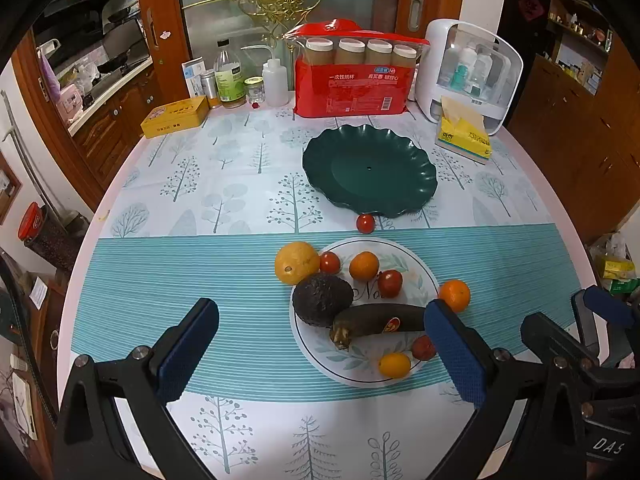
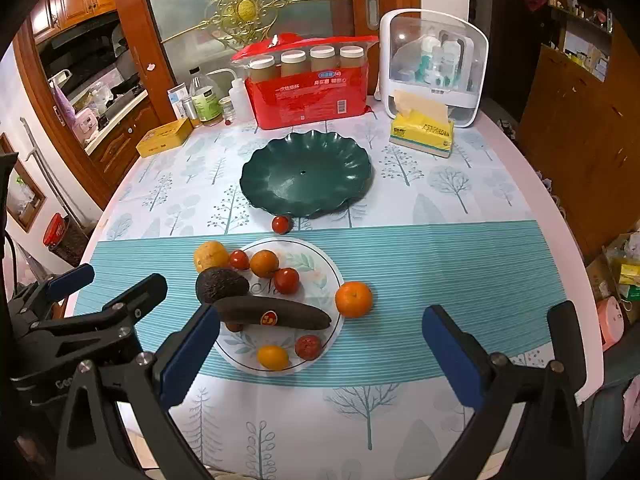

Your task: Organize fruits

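Tabletop (image 1: 168, 272): round, under a tree-print cloth with a teal striped band.

White plate (image 1: 416, 264): on the striped band, near edge of tabletop. Holding: dark avocado (image 1: 322, 299), overripe blackened banana (image 1: 380, 320) with a sticker, tangerine (image 1: 364, 266), two cherry tomatoes (image 1: 330, 263), small yellow citrus (image 1: 395, 365), small reddish fruit (image 1: 423, 347).

Large yellow-orange citrus (image 1: 297, 262): off the plate, touching its left rim. Second tangerine (image 1: 454, 295): on the cloth, just beside the right rim. Stray cherry tomato (image 1: 365, 223): on the cloth between the white plate and the green dish.

Green scalloped dish (image 1: 416, 160): farther back, nothing in it.

Left gripper (image 1: 322, 354): jaws wide apart, nothing between the pads, angled down above the left part of the white plate. Right gripper (image 2: 320, 356): jaws likewise wide apart, holding nothing, aimed at the cloth just right of the plate.

Step in hand, judged: opening stage; no fruit picked, dish unfilled, sorting not yet begun.

Next move, judged: lowering one gripper over a single fruit, the loose tangerine or the avocado being handiest, closing gently, carrying to the green dish. Round fruit liable to roll; soft banana wanting a light grip.
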Demonstrator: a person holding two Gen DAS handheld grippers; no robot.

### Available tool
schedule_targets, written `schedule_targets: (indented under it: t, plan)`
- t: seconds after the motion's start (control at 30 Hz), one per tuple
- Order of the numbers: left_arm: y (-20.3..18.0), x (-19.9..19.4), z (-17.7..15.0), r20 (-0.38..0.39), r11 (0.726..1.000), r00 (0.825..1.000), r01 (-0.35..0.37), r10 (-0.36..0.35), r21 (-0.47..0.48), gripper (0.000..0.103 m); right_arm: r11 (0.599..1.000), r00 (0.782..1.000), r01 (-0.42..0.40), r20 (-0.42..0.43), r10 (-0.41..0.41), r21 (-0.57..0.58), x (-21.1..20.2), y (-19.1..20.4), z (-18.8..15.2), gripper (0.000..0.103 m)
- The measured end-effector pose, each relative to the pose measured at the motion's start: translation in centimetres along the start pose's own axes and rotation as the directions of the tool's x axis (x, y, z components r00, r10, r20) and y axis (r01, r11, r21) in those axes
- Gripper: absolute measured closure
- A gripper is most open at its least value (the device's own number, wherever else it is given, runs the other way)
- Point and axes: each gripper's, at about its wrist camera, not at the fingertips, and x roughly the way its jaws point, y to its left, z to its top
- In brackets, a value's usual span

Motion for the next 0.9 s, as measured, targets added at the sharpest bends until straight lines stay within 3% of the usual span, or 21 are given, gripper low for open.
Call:
schedule_targets:
  t: [0.9]
  plan:
    - [-0.25, -0.74, 0.57, 0.02, 1.0, 1.0, -0.009, 0.009, -0.001, 0.001, 1.0, 0.999, -0.028, 0.02, 0.028, 0.001, -0.59, 0.49, 0.08, 0.001]
